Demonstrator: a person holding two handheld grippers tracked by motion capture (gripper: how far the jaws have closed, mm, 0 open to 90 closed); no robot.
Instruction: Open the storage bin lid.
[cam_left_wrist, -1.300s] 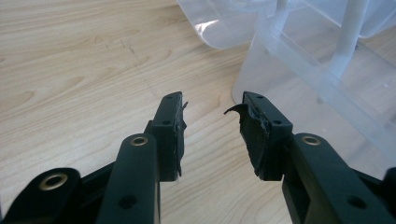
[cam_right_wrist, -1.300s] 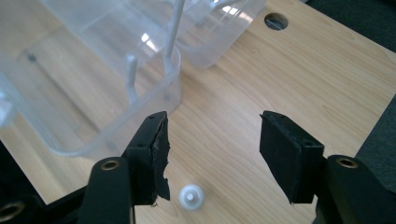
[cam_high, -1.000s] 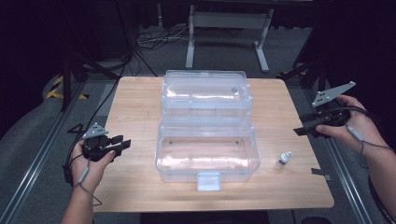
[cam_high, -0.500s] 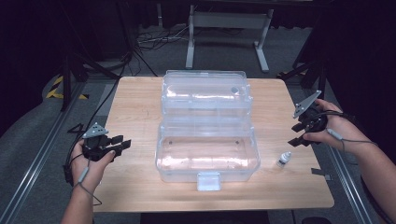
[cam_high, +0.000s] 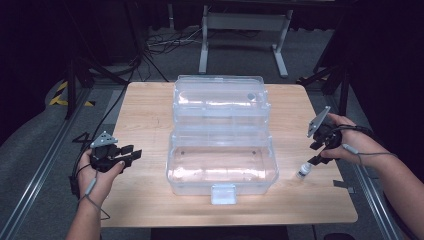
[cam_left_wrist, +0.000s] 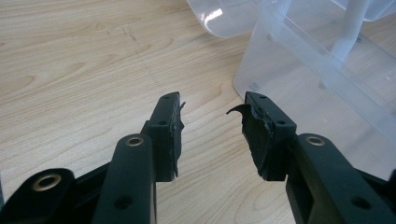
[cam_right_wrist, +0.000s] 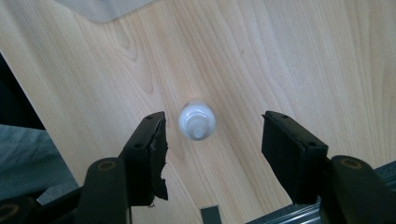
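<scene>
The right tongs (cam_high: 316, 154) point down over the small white bottle (cam_high: 303, 170), their jaws spread wide, one to each side of it, neither touching it; they have just been closing a little. In the right gripper view the bottle (cam_right_wrist: 196, 120) is seen from above, between the two black jaws and nearer to the left one. The left tongs (cam_high: 131, 155) rest in the person's hand to the left of the clear plastic box (cam_high: 222, 170), jaws partly apart with nothing between them.

The box stands open in the middle of the desk (cam_high: 145, 115). Its lid (cam_high: 220, 100) is thrown back behind the base, and a white latch (cam_high: 223, 194) hangs at the front edge. The base looks bare inside. Something small, round and grey shows at the lid's far right corner; I cannot tell what it is.

The bottle stands upright on the desk just right of the box's front right corner, apart from it. It is white, with a rounded body and a narrow tip on top.
</scene>
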